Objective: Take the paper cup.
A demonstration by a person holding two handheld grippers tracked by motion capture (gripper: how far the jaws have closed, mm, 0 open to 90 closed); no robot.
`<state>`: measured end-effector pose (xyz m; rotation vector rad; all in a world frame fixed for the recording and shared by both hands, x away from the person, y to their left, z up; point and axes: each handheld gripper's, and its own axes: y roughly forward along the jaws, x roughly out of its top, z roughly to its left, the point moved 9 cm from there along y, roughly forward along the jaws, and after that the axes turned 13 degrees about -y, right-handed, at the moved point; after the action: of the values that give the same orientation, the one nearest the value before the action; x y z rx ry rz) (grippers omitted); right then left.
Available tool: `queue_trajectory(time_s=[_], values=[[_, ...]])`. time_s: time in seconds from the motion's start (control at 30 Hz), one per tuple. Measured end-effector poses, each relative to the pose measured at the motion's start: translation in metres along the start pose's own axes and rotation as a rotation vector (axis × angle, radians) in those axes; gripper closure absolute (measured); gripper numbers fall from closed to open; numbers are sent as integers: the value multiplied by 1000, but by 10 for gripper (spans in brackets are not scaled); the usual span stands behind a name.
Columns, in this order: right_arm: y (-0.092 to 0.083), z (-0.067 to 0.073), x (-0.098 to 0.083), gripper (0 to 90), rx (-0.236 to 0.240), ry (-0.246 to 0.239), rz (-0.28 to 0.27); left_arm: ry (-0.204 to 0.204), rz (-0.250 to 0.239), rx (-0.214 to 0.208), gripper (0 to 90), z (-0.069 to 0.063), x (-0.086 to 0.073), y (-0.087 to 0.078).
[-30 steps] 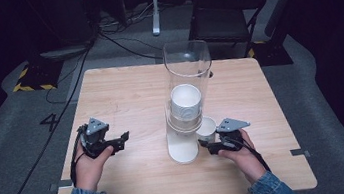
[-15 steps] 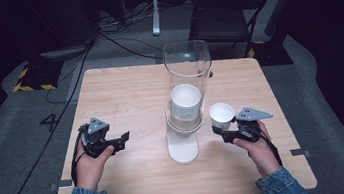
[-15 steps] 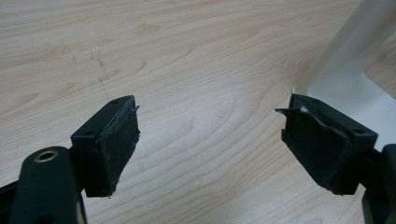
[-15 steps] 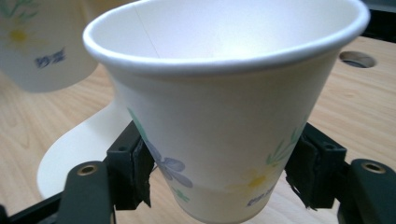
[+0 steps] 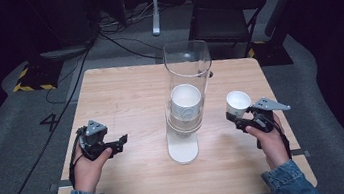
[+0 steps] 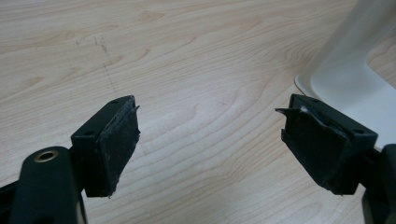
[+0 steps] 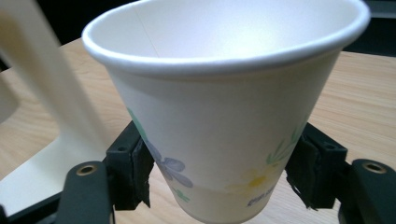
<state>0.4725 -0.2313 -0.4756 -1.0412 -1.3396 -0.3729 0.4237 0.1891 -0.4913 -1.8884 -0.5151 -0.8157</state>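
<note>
Wooden table (image 5: 129, 97) fills the middle of the high view, dark floor and cables around it. Centre of frame: tall clear tube (image 5: 190, 87) standing on a white base (image 5: 183, 149), with a stack of paper cups (image 5: 185, 104) inside; looks like a cup dispenser, cups fed out low, though the bottom opening is hard to make out through the plastic.

Right of centre, the right gripper (image 5: 241, 116) holds a single paper cup (image 5: 237, 103) upright, well clear of the tube and, as far as can be told, lifted off the table. In the right gripper view the jaws sit closed against the lower sides of that cup (image 7: 224, 116), one pad each side, low grip probably to avoid crushing the rim. Cup bottom is cut off by the frame edge; printed text too small to read.

Lower left, the left gripper (image 5: 118, 142) rests low near the table, jaws wide apart, nothing between them (image 6: 210, 144); likely just parked. The white base (image 6: 345, 84) edges into its upper right corner.
</note>
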Motion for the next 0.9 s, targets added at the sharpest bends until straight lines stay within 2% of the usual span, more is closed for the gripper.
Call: queue_trajectory(time_s=[0.07, 0.1, 0.17, 0.27, 0.43, 0.5, 0.7, 0.9], values=[[2, -9, -3, 318, -24, 33, 2, -5, 5, 6, 188, 2, -2, -2], [3, -15, -6, 318, -38, 41, 8, -4, 8, 10, 189, 3, -4, -3], [5, -18, -8, 318, -48, 43, 14, -8, 10, 13, 189, 5, -6, -5], [10, -27, -14, 319, -59, 70, 35, -10, 15, 18, 190, 7, -10, -9], [19, -34, -23, 320, -57, 115, 83, -15, 19, 33, 191, 12, -17, -16], [26, -39, -28, 320, -72, 114, 111, -17, 17, 46, 188, 16, -20, -18], [36, -46, -39, 319, -73, 122, 161, -20, 20, 63, 188, 24, -29, -25], [44, -51, -47, 318, -89, 87, 192, -12, 15, 58, 186, 26, -32, -28]])
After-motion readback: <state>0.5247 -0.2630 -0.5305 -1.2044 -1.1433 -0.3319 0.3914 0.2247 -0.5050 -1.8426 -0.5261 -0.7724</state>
